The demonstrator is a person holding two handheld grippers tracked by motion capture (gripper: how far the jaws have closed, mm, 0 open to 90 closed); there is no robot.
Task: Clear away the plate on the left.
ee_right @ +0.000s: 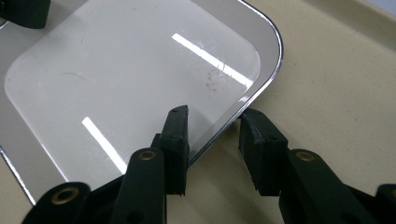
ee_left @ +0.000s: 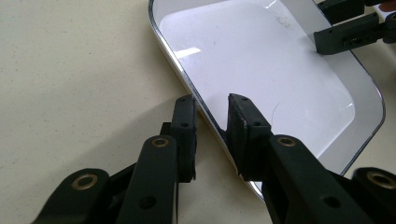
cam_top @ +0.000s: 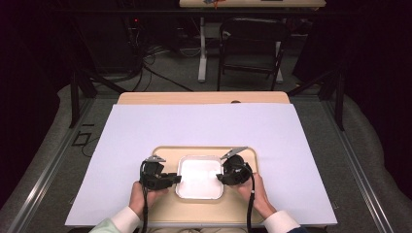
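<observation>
Your two hands come in at the near edge of the table, and each one holds a gripper at one side of the metal tray [cam_top: 199,177]. This shallow white tray sits in the middle of a beige board [cam_top: 167,204], and the board lies on a big white sheet [cam_top: 145,126]. Your left gripper [ee_left: 211,122] is at the left rim of the tray: one jaw is outside over the board, the other jaw is inside over the tray floor, and a gap shows on both sides of the rim, so the pads do not press it. Your right gripper [ee_right: 215,133] stands the same way at the right rim, parted and not pinching.
</observation>
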